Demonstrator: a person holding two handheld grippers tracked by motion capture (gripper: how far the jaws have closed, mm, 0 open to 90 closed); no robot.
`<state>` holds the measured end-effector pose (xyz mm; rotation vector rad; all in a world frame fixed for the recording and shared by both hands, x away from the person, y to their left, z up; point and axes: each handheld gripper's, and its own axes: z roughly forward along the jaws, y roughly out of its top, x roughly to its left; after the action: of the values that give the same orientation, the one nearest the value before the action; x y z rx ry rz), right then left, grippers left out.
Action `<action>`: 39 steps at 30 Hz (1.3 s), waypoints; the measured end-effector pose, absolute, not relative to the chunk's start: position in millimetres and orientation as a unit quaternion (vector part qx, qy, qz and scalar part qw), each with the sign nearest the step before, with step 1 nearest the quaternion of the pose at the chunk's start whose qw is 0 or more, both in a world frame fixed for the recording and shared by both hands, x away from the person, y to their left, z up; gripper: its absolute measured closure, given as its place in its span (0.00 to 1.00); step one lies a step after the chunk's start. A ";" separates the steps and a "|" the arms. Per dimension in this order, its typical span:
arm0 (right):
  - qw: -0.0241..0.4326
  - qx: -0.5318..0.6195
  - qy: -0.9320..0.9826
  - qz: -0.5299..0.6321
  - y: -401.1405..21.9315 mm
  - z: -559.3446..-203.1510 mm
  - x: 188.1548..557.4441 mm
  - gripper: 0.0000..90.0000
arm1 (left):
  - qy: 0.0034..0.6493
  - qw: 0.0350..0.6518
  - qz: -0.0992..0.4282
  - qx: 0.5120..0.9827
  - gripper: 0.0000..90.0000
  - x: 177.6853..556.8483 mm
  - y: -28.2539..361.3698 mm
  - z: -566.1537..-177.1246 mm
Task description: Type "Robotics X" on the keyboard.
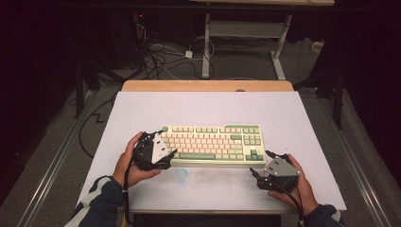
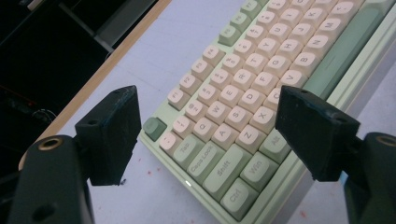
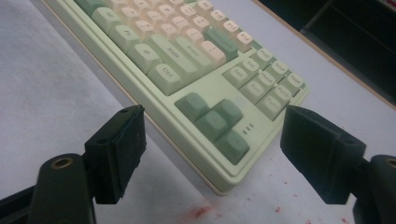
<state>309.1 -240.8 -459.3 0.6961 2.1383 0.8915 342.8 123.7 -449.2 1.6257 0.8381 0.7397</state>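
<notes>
Both claws, left claw (image 1: 166, 150) and right claw (image 1: 263, 163), flank the keyboard (image 1: 213, 143), open.

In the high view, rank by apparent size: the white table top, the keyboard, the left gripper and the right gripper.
1. White table top, by far the largest.
2. Keyboard.
3. Left gripper and right gripper: these look about alike, both open, so I would not rank one above the other.

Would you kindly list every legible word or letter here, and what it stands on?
"Tab", "Caps Lock", "Shift", "Ctrl", "Win", "Alt": left-end keys of the keyboard.
"Q", "A", "Z", "X": its letter keys.
"Ctrl": key in the right gripper view.
Remaining legends: too blurred to read.
</notes>
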 end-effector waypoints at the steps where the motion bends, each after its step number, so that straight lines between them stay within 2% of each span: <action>1: 0.354 0.270 0.826 0.347 -241.1 -458.9 309.1 0.25 | 0.356 0.551 0.311 0.687 0.21 341.7 125.6 -449.1; 8: 0.353 0.276 0.822 0.352 -240.2 -457.1 311.4 0.24 | 0.368 0.551 0.310 0.682 0.21 333.6 139.0 -453.3; 11: 0.349 0.271 0.823 0.357 -237.7 -455.6 314.0 0.28 | 0.376 0.545 0.307 0.683 0.20 331.6 144.6 -458.0; 18: 0.336 0.268 0.823 0.372 -224.7 -450.1 324.2 0.28 | 0.389 0.539 0.301 0.684 0.20 323.3 156.4 -466.3; 25: 0.288 0.262 0.830 0.399 -214.0 -445.4 340.2 0.37 | 0.406 0.525 0.296 0.687 0.20 315.1 168.1 -475.7; 28: 0.279 0.264 0.833 0.398 -206.6 -445.3 348.7 0.44 | 0.409 0.520 0.296 0.689 0.20 313.1 171.5 -477.7; 32: 0.265 0.261 0.839 0.398 -194.2 -442.6 360.0 0.59 | 0.411 0.521 0.295 0.688 0.20 313.3 173.2 -477.8; 39: 0.224 0.241 0.861 0.388 -163.8 -436.5 385.6 0.92 | 0.409 0.517 0.293 0.693 0.20 314.1 171.3 -479.4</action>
<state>385.6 -163.8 -436.5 0.6659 2.3761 1.0719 314.1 171.3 -479.4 1.6622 0.9806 0.7036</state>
